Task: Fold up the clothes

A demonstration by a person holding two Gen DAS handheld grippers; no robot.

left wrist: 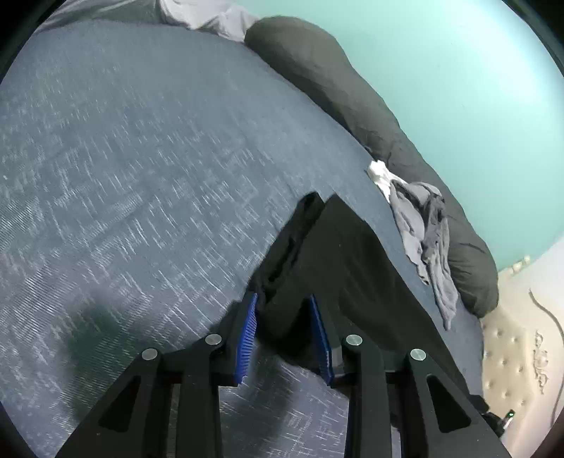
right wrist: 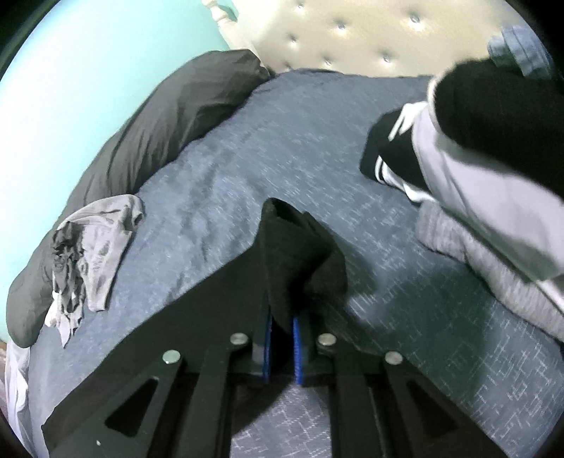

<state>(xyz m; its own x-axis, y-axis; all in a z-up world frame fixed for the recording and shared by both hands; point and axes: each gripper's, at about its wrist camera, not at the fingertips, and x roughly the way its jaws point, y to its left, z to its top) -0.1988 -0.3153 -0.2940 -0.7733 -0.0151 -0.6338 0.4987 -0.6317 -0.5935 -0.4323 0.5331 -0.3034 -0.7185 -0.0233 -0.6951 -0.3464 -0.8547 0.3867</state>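
Note:
A black garment [left wrist: 338,253] hangs bunched above the blue-grey bedspread [left wrist: 141,158] and throws a shadow on it. In the left wrist view my left gripper [left wrist: 283,299] has its blue pads [left wrist: 249,334] against a thick fold of the black cloth, which fills the gap between them. From there the cloth runs off to the lower right. In the right wrist view my right gripper [right wrist: 282,313] is nearly closed, pinching a narrow fold of the same black garment [right wrist: 292,253], which stands up in a peak in front of the fingers.
A long dark grey bolster [left wrist: 352,98] lies along the teal wall [left wrist: 476,105]. Crumpled grey clothes [right wrist: 91,253] sit beside it. A stack of clothes, black with white stripes [right wrist: 391,158] and light grey [right wrist: 476,197], lies at the right. A cream tufted headboard [right wrist: 352,31] ends the bed.

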